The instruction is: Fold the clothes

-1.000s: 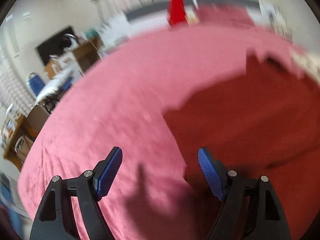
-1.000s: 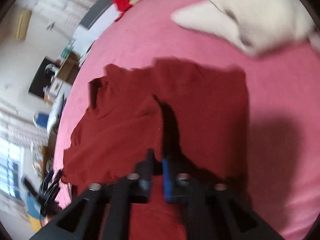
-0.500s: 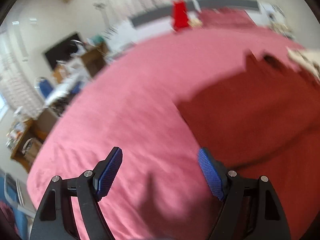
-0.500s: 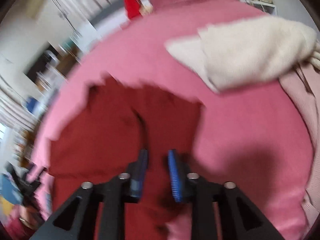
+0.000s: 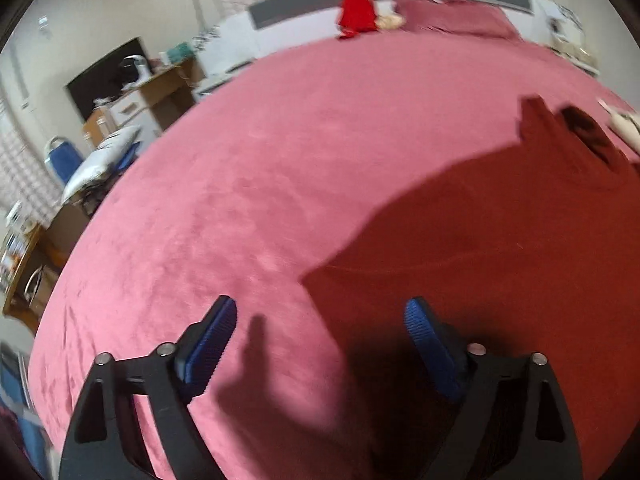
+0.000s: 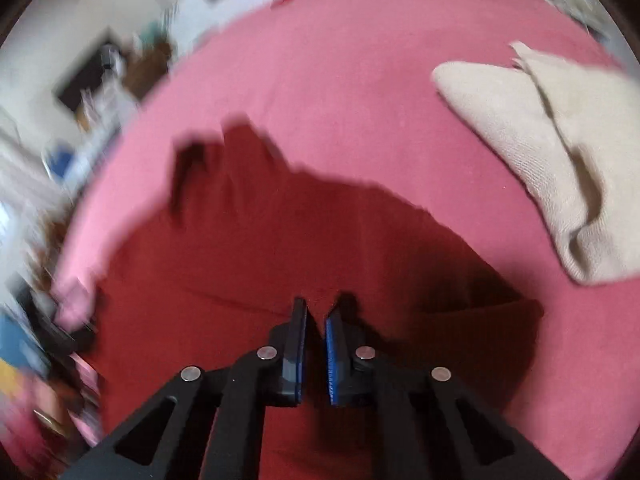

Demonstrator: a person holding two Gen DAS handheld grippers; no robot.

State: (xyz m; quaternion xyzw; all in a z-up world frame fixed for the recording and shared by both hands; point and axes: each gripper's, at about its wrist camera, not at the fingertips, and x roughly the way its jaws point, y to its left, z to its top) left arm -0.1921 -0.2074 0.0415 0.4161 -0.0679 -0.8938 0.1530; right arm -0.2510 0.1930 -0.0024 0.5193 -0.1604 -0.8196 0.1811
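Note:
A dark red garment (image 5: 500,240) lies spread flat on the pink bed cover (image 5: 260,180). It also shows in the right wrist view (image 6: 280,248). My left gripper (image 5: 320,336) is open and empty, low over the garment's near left corner. My right gripper (image 6: 316,340) hovers over the garment's near edge with its blue pads almost together; a narrow gap shows between them. I cannot tell whether cloth sits in that gap.
A cream knitted garment (image 6: 560,160) lies on the bed cover (image 6: 340,80) to the right of the red one. A bright red item (image 5: 356,4) and a pink pillow (image 5: 452,16) sit at the headboard. Desks and a blue chair (image 5: 60,156) stand left of the bed.
The right gripper's jaws opened a little half a second ago and have narrowed again. Both views swung; the left gripper moved closer to the garment's corner and stayed open.

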